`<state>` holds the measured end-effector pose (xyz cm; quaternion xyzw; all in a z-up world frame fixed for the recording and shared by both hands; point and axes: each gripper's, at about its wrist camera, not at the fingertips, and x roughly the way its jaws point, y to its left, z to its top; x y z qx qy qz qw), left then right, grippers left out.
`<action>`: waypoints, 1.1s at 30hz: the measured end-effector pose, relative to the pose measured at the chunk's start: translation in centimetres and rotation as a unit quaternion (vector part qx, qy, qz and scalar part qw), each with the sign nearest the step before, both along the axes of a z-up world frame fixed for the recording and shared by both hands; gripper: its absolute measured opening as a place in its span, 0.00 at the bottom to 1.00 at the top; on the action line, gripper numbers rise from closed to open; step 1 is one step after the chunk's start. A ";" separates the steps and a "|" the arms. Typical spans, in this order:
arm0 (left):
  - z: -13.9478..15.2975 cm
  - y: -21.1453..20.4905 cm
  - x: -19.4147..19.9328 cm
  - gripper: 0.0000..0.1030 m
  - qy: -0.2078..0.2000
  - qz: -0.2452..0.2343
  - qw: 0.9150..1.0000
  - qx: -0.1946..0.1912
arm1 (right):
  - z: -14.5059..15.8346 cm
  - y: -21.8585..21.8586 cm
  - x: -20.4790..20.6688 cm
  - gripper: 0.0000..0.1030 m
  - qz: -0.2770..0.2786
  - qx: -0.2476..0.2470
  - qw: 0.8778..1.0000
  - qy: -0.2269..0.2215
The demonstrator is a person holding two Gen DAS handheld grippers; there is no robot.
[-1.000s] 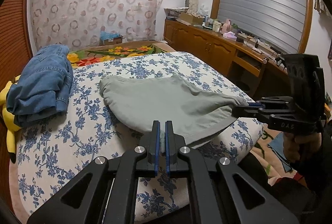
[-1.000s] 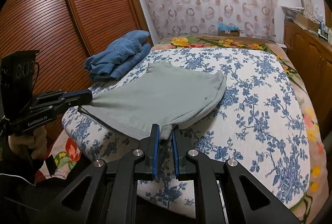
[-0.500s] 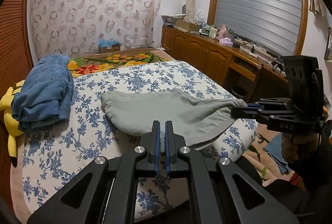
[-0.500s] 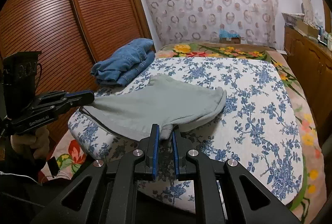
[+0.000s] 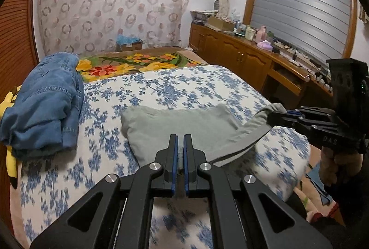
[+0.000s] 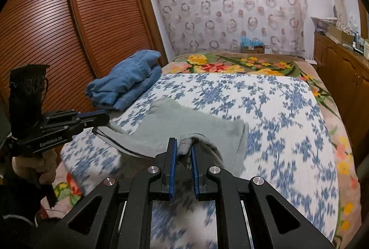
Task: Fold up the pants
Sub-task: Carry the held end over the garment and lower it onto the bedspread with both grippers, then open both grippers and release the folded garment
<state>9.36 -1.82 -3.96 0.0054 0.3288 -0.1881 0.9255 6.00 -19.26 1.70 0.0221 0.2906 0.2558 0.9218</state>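
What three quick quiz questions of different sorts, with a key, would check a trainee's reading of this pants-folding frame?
1. True or false: both grippers are shut on the grey pants.
2. The blue denim pile lies: A) on the bed's wardrobe side, B) on the wooden counter, C) under the grey pants.
3. Fill in: the bed cover's flower print is ___ on white.

Key: 1 true: left gripper and right gripper each clamp grey cloth. 2 A. 3 blue.
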 end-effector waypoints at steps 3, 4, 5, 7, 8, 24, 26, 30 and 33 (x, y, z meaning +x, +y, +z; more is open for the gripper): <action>-0.4 0.0 1.9 0.05 0.004 0.005 1.000 0.003 | -0.6 0.2 2.3 0.11 -0.007 0.002 1.000 0.004; -0.6 -0.1 2.6 0.05 0.007 0.007 1.000 0.003 | -0.8 0.3 3.0 0.11 -0.010 0.000 1.000 0.005; -0.7 -0.1 3.0 0.05 0.007 0.008 1.000 0.004 | -1.1 0.5 3.8 0.11 -0.013 -0.004 1.000 0.006; -0.9 -0.3 3.9 0.05 0.009 0.012 1.000 0.010 | -1.5 0.7 5.1 0.11 -0.018 -0.007 1.000 0.010; -1.0 -0.4 4.3 0.05 0.008 0.014 1.000 0.014 | -1.8 0.9 5.7 0.11 -0.019 -0.007 1.000 0.012; -1.3 0.1 7.4 0.05 0.015 0.036 0.999 0.020 | -3.1 2.3 9.9 0.11 -0.032 -0.019 0.999 0.029; -1.0 0.2 7.1 0.08 0.011 0.035 0.999 0.015 | -3.2 2.5 10.0 0.16 -0.030 -0.023 0.999 0.031; -0.9 0.3 6.6 0.41 0.006 0.042 0.999 0.016 | -3.0 2.7 9.7 0.25 -0.034 -0.032 0.999 0.021; -1.2 0.6 6.3 0.68 -0.003 0.047 0.999 0.014 | -2.7 2.4 9.3 0.33 -0.038 -0.035 0.999 0.011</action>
